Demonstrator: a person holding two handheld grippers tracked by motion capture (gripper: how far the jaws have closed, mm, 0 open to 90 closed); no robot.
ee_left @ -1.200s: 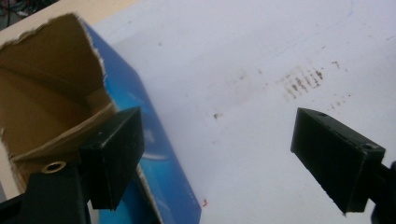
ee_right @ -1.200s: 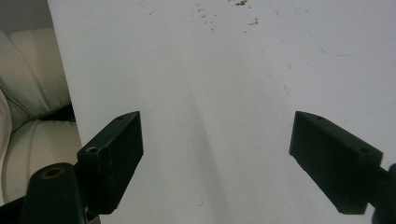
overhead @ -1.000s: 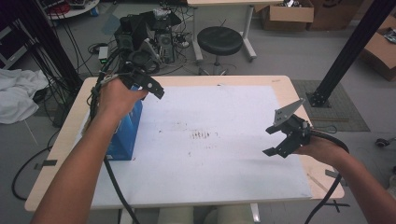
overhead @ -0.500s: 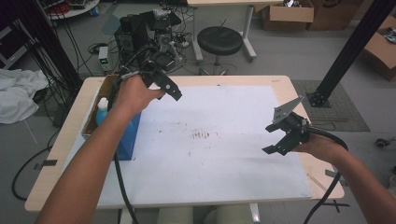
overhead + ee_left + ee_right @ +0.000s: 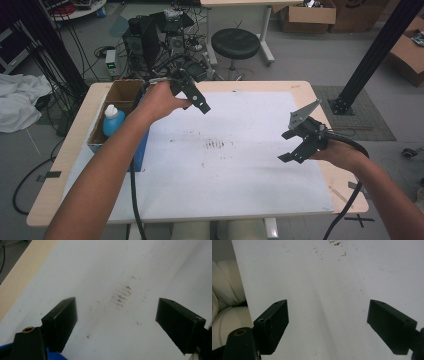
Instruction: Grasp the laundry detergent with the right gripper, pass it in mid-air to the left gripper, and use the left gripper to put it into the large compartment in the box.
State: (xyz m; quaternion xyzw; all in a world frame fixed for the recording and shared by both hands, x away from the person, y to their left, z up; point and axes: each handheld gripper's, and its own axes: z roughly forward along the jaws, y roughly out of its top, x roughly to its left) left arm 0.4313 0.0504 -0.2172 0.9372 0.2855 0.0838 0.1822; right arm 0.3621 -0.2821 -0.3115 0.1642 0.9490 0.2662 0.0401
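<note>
My left gripper [image 5: 196, 100] hovers over the back left of the white sheet [image 5: 235, 165], open and empty, just right of a cardboard box. In the left gripper view its jaws stand wide apart above a brown smudge [image 5: 122, 295] on the sheet, gripper [image 5: 116, 315]. My right gripper [image 5: 295, 146] floats above the sheet's right edge, open, with nothing in it. In the right gripper view the gripper [image 5: 328, 317] looks down on bare white sheet near its front edge. A blue bottle with a white cap [image 5: 113, 121] stands inside the cardboard box [image 5: 122, 92].
The box has a blue side [image 5: 141, 150] and sits at the table's left edge. The wooden table [image 5: 65, 165] shows around the sheet. Behind the table are a black stool [image 5: 235, 44], computer gear with cables [image 5: 150, 35], and a black post [image 5: 370, 55] at right.
My left gripper has moved right and away from the box, out over the sheet, uncovering the blue bottle. The right gripper has barely shifted.
</note>
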